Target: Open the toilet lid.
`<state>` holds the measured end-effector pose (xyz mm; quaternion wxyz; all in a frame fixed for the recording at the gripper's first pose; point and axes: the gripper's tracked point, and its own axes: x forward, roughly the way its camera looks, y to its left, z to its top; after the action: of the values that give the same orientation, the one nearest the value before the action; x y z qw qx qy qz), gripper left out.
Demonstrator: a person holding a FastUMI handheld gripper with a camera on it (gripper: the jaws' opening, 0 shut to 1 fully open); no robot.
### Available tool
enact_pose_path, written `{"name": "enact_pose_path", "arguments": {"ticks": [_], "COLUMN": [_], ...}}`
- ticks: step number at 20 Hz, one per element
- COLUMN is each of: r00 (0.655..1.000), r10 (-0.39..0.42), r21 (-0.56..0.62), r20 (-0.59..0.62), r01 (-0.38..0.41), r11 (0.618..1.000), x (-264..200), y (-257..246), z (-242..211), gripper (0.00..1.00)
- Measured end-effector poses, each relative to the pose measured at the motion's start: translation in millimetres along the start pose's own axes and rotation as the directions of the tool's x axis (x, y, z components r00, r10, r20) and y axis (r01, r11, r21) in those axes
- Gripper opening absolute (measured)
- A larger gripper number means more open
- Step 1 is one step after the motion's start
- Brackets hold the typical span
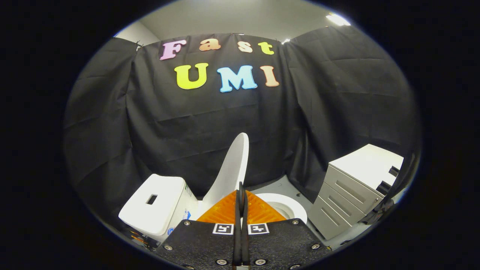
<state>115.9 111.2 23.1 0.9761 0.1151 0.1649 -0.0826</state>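
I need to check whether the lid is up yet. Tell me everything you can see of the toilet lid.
The toilet lid is white, smooth and glossy, plastic by its look, with a rounded top edge. It is raised, standing nearly upright with a slight tilt, seen almost edge-on. It rises just beyond the fingertips of the gripper, between the toilet tank and the open toilet bowl. The fingers are closed together just in front of it; whether they touch it cannot be told.

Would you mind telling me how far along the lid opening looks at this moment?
Mostly done: the toilet lid is raised well clear of the bowl, standing steeply up towards the tank. In hand: the gripper has its fingers closed together just below the lid's edge; whether they pinch it is unclear. Left: probably tipping the lid fully back to rest, then withdrawing.
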Motion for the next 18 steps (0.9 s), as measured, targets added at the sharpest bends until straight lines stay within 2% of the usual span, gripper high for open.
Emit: {"name": "enact_pose_path", "arguments": {"ticks": [6, 10, 18], "r00": [0.999, 0.997, 0.988], "r10": [0.030, 0.057, 0.139], "r21": [-0.009, -0.102, -0.124], "r20": [0.020, 0.054, 0.064], "r01": [-0.030, -0.051, -0.130], "r11": [1.000, 0.994, 0.984], "x": [-7, -11, -21], "y": [33, 53, 101], "z": [11, 17, 18], "gripper": [0.00, 0.00, 0.00]}}
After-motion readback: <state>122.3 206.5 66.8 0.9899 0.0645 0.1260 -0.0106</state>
